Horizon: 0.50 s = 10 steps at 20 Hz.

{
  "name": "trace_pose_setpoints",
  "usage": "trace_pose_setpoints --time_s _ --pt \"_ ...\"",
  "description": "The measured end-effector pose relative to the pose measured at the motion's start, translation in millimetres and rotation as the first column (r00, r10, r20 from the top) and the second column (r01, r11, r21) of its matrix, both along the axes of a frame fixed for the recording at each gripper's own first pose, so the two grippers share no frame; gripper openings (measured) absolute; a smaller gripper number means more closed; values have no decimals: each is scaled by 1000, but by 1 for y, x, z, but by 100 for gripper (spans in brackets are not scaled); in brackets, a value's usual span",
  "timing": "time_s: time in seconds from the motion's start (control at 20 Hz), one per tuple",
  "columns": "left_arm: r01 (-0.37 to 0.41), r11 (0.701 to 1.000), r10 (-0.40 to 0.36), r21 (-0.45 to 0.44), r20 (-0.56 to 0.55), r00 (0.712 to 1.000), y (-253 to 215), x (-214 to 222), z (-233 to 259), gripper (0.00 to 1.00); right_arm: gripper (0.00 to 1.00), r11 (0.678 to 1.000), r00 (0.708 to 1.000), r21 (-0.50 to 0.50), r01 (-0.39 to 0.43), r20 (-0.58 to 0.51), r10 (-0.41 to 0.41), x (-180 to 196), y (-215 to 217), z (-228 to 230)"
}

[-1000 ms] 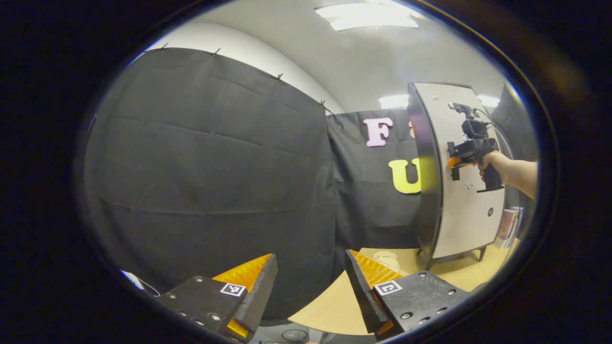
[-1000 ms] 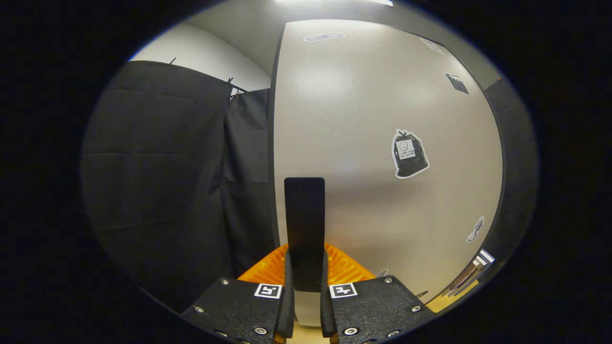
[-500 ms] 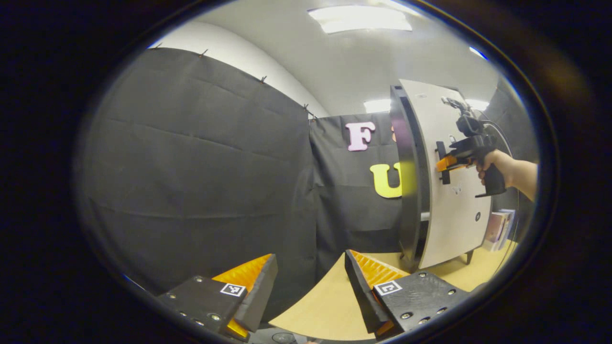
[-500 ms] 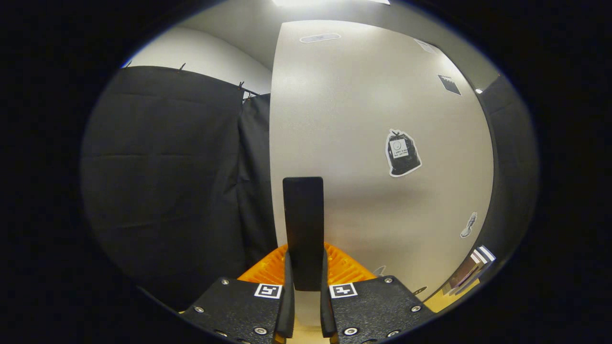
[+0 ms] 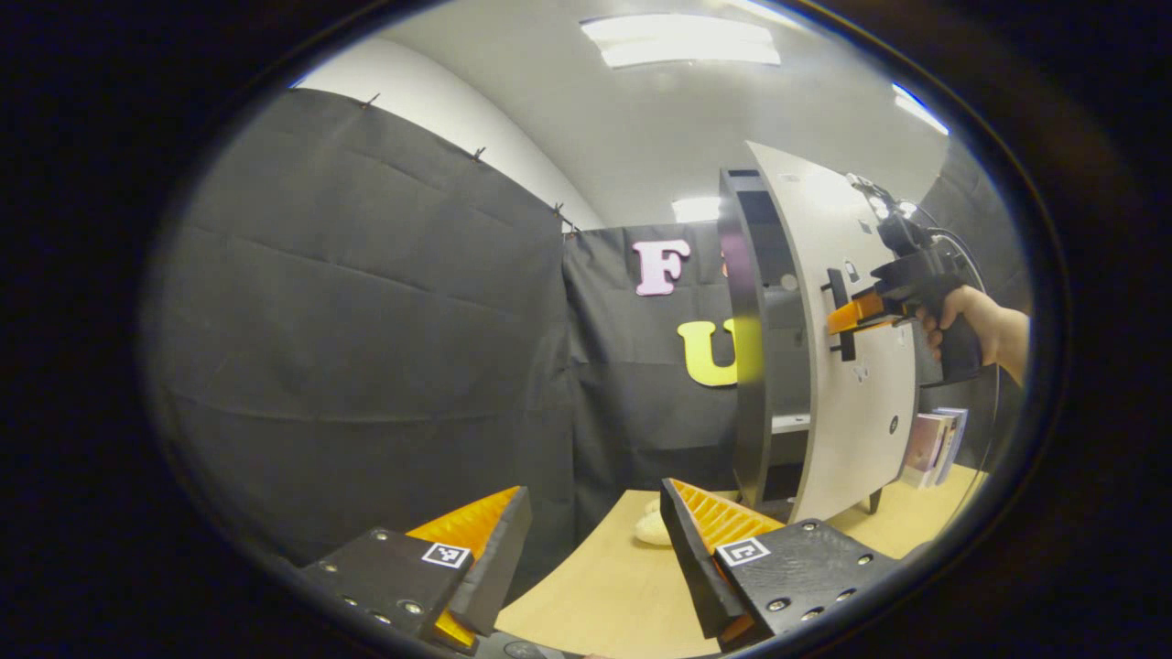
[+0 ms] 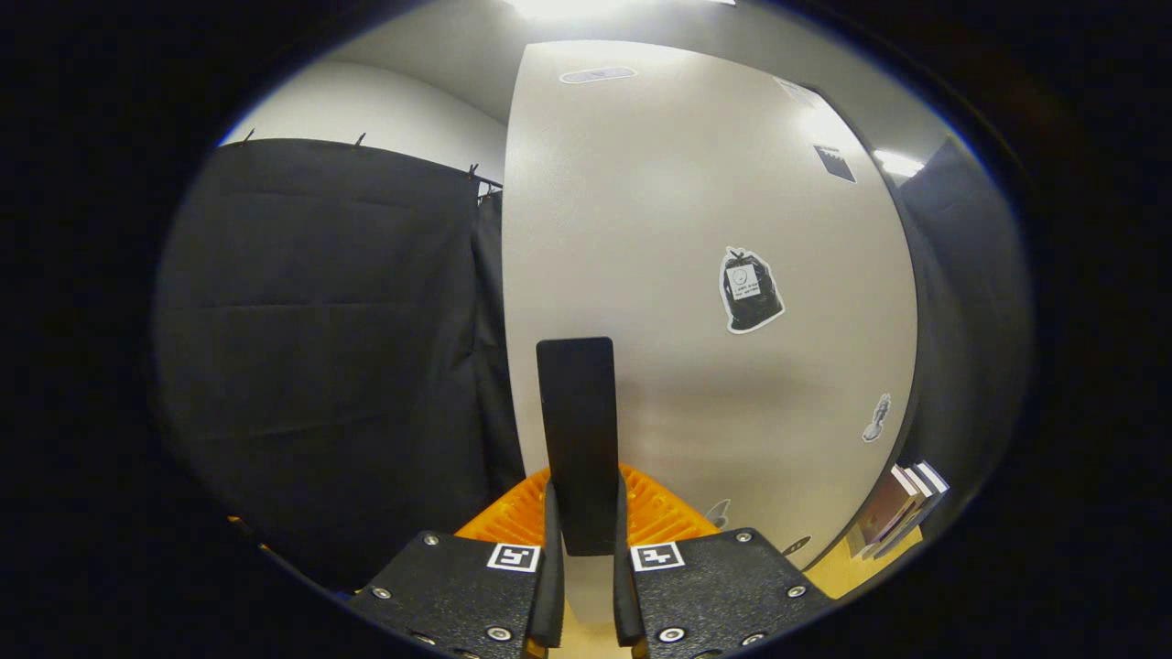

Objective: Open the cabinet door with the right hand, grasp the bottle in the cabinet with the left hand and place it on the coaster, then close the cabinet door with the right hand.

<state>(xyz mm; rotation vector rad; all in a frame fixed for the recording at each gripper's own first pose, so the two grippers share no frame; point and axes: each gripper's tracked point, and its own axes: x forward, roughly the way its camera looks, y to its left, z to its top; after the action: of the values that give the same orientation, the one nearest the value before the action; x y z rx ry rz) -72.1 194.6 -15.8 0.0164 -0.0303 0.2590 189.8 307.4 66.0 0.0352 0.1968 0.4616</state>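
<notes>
The cabinet door serves as the landmark here: a pale, flat panel carrying a few small stickers, it stands partly swung out from the dark cabinet, so that a gap shows between the door's inner face and the cabinet's front edge. On the door's outer face sits a dark upright handle, and in the right gripper view the right gripper has both fingers pressed against the two sides of that handle, clamped on it. In the left gripper view the same tool shows farther off, held in a person's hand just in front of the door, its tips at the handle. Through the gap behind the door, a pale shelf crosses the cabinet's interior; the bottle cannot be made out in that dark space, so I cannot tell where it stands. The left gripper hangs well apart from the door, low and to the door's hinge-free side, with its jaws spread wide and nothing between them. Below the door lies a light wooden table, and on it, near the cabinet's foot, rests a small pale rounded object. A few books stand upright just beyond the door's far edge.
</notes>
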Motion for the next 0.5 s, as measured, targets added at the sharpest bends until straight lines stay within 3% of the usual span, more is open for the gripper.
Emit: trace_pose_setpoints --time_s 0.5 --pt "71 997 -71 7 -4 997 -67 10 11 87 22 997 996 17 -82 -16 82 -33 -17 7"
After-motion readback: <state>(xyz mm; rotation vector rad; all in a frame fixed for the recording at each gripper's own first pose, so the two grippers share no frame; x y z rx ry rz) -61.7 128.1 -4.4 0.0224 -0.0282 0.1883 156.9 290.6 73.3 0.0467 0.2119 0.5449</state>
